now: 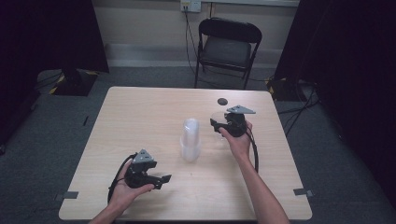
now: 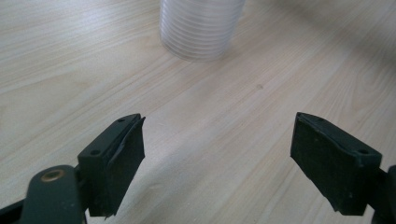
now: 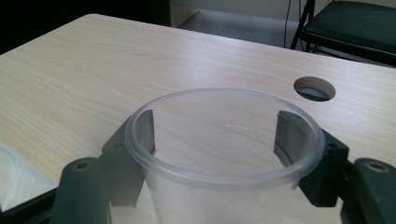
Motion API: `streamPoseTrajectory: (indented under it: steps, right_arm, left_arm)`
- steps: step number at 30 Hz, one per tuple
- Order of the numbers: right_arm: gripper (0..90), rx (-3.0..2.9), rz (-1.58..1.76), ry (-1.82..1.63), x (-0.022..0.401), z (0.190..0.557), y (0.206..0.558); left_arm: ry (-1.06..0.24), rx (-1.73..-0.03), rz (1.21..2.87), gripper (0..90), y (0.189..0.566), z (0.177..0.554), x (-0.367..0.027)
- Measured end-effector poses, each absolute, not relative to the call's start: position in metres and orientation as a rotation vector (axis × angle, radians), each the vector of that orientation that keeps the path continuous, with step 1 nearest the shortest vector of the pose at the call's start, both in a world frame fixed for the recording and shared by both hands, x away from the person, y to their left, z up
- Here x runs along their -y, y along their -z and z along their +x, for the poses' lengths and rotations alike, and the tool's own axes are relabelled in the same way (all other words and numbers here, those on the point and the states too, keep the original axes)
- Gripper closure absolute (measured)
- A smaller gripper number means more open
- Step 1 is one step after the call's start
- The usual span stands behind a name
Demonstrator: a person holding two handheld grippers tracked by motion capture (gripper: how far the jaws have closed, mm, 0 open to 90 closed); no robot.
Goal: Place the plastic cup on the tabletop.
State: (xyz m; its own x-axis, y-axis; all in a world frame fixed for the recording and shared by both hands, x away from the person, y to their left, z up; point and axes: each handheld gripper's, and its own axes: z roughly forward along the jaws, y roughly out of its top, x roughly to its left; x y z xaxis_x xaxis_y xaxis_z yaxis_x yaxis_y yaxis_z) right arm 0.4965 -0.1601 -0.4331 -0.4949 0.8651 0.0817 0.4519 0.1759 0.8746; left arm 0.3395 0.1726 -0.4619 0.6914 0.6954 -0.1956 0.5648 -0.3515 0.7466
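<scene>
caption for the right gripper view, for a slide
Right tongs close on a clear cup above the table, near its round hole and a chair.

Bare forearms, no sleeves; black left gripper and right gripper, each topped by a grey three-cornered plate, trailing black cable, brass-ringed screw holes beside flat black pads

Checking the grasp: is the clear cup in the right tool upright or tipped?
Upright: the clear cup has its rim level and facing up, between the right tool jaws.
</scene>
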Motion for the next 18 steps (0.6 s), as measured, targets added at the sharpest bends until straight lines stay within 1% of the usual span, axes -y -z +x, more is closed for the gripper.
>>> streamPoseTrajectory:
  steps: [11,18]
  right_arm:
    - [28.1,-2.006,1.281,-1.235,0.158,0.509,0.451]
    - [27.3,-2.015,1.296,-1.231,0.157,0.509,0.459]
  left_arm:
    - [-0.189,-0.964,2.059,17.9,0.463,0.34,-0.172]
    - [-0.19,-0.963,2.06,18.0,0.463,0.339,-0.172]
